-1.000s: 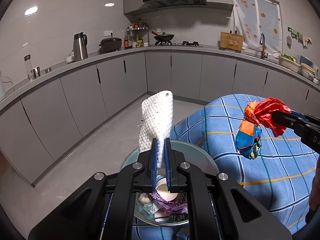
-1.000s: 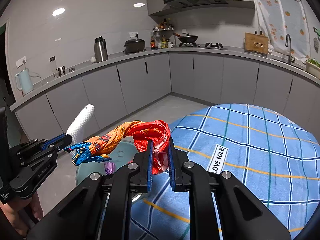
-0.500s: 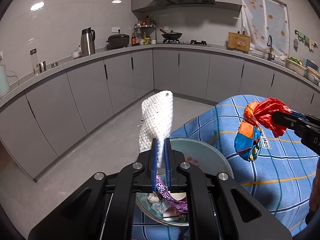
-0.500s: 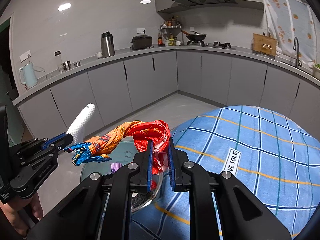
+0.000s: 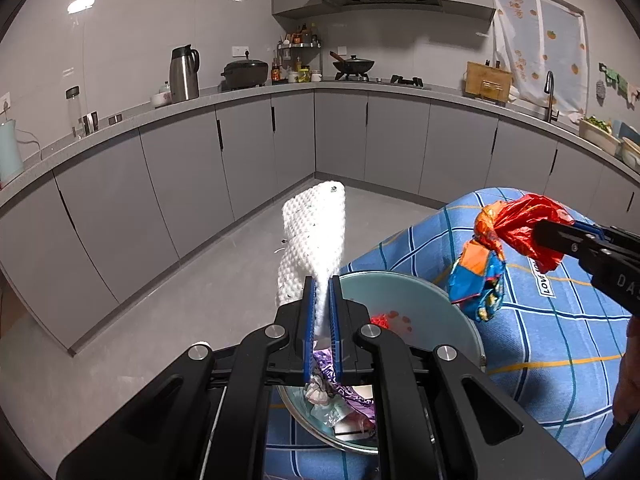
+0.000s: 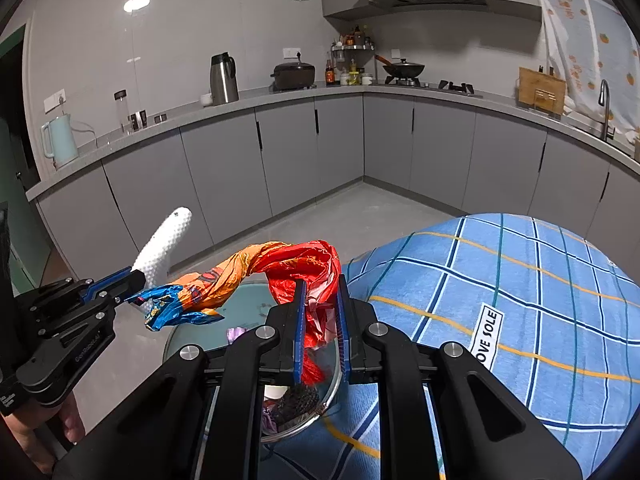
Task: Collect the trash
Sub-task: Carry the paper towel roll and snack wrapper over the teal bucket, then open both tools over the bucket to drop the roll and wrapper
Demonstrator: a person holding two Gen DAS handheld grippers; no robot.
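Holding two pieces of trash above the collection point, the person had both tools loaded. The left gripper (image 5: 322, 300) was clamped on a white foam net sleeve (image 5: 314, 240), which stood up and forward out of the closed jaws. The right gripper (image 6: 320, 316) was clamped on a crumpled red, orange and blue snack wrapper (image 6: 260, 276), whose twisted tail trailed sideways toward the left tool. Below both sat a pale green glass bowl (image 5: 404, 292) at the edge of a table with a blue checked tablecloth (image 6: 520, 300); the bowl already contained several scraps, including purple wrappers (image 5: 340, 380) and what looked like a small cup. The step in hand appeared to be depositing these items in the bowl. To do it well, each tool should be centred over the bowl's opening and lowered close to the contents before the jaws are parted, since both items are light and could drift or spring sideways on release. The wrapper's long tail should be brought fully inside the rim first, as it overhung the bowl's near side. One item should be released at a time, so the tools do not foul each other. Relative to the tools, the bowl lay directly beneath and slightly ahead of the left jaws, and beneath and to the left of the right jaws, partly hidden by both gripper bodies.
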